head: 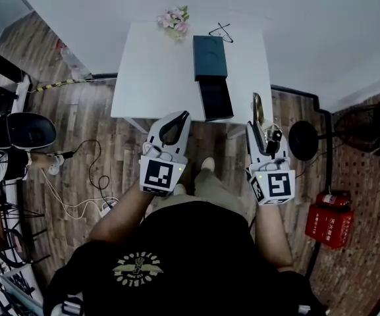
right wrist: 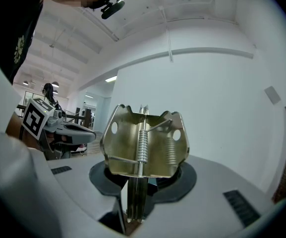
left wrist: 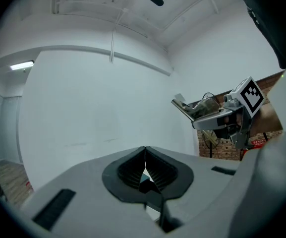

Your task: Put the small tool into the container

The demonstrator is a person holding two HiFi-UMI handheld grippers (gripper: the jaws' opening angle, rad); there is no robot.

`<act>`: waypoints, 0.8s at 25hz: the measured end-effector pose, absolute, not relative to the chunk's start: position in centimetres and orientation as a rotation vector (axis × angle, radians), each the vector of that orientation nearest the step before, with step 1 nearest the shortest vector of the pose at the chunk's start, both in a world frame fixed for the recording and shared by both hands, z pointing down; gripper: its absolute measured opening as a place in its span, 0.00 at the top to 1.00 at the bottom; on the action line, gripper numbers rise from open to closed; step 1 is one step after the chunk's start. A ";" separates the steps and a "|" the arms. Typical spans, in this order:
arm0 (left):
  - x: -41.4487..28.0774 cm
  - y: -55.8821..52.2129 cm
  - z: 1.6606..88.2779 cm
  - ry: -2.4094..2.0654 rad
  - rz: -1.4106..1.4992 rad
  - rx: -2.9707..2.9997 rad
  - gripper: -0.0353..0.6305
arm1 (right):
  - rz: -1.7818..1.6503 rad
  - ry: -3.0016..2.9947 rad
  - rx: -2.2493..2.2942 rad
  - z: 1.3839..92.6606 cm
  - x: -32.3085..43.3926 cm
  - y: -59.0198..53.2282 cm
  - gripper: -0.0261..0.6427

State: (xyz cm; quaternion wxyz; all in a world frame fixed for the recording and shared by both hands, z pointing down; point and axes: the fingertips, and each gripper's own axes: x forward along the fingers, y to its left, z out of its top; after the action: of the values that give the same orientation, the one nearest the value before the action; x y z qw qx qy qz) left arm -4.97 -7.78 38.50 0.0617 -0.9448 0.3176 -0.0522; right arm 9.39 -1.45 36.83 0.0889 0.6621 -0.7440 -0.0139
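while the small tool point(right wrist: 143, 143), a brass-coloured spring clip, stands upright in the closed fingers of the right gripper point(head: 255, 129), only its lower edge is pinched, so i judge it could twist or slip out over the floor short of the bench point(head: 150, 71). the left gripper point(left wrist: 144, 165) has its fingers shut on nothing. farther off, the container point(head: 210, 56), a dark box, lies on the bench with its black tray point(head: 216, 99) reaching the near edge. the tray looks empty, though too dark to be sure. a careless drop could miss it or nudge it off.
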 end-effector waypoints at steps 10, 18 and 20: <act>-4.9 -9.5 39.7 0.997 -0.194 -2.873 0.93 | -0.013 -2.250 1.937 37.5 9.4 -3.2 0.80; -4.6 -11.5 40.4 1.043 -0.204 -2.871 0.93 | 0.001 -2.286 1.900 38.1 9.8 -5.8 0.80; -4.4 -12.5 40.7 1.061 -0.218 -2.871 0.93 | 0.010 -2.295 1.886 38.4 9.9 -6.8 0.80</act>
State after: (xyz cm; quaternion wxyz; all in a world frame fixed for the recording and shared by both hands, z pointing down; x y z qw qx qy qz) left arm -4.35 -12.46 40.67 0.0363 -0.9350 0.3455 -0.0709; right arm 9.94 -6.76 38.44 0.0854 0.6325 -0.7699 0.0034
